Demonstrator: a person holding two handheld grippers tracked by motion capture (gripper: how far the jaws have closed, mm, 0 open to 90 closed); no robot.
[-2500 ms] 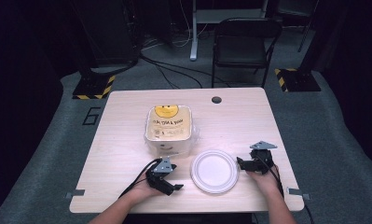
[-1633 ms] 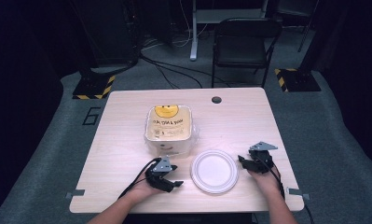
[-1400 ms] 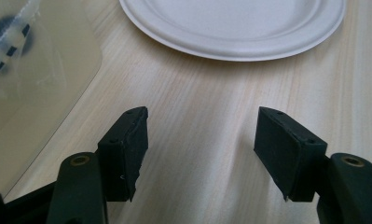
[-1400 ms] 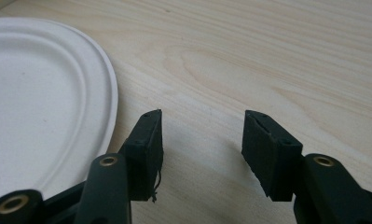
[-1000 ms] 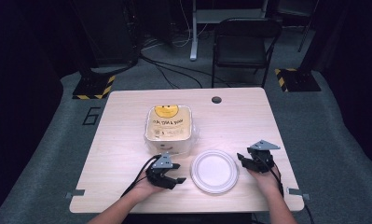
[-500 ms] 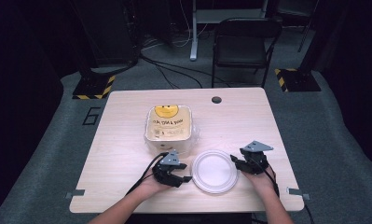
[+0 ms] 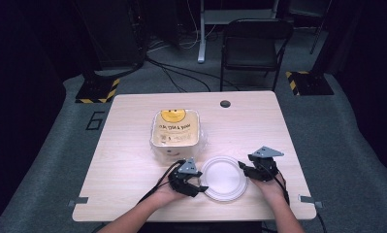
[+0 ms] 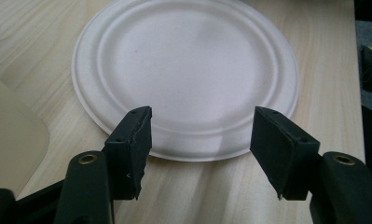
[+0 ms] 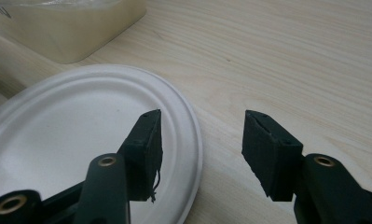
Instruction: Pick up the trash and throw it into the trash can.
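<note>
Plate [image 7: 224, 177] lies between left gripper [image 7: 199, 187] and right gripper [image 7: 243, 168]; both jaws released.

1. the tabletop [image 7: 133, 145] is pale wood with fine, light brown grain lines.
2. the plate [image 7: 224, 177] is plain white, with no pattern.
3. the container [image 7: 176, 128] is cream to pale yellow; its lid carries a yellow smiley face and dark print.
4. the left tool [image 7: 196, 186] is black, with a grey plate on top and brass-coloured screws near its jaws.
5. the right tool [image 7: 243, 168] is black too, with the same grey plate.
6. the floor [image 7: 45, 145] is grey carpet.
7. the chair [image 7: 251, 46] is black.
8. two floor pads [image 7: 98, 90] are black edged with yellow and black stripes.
</note>
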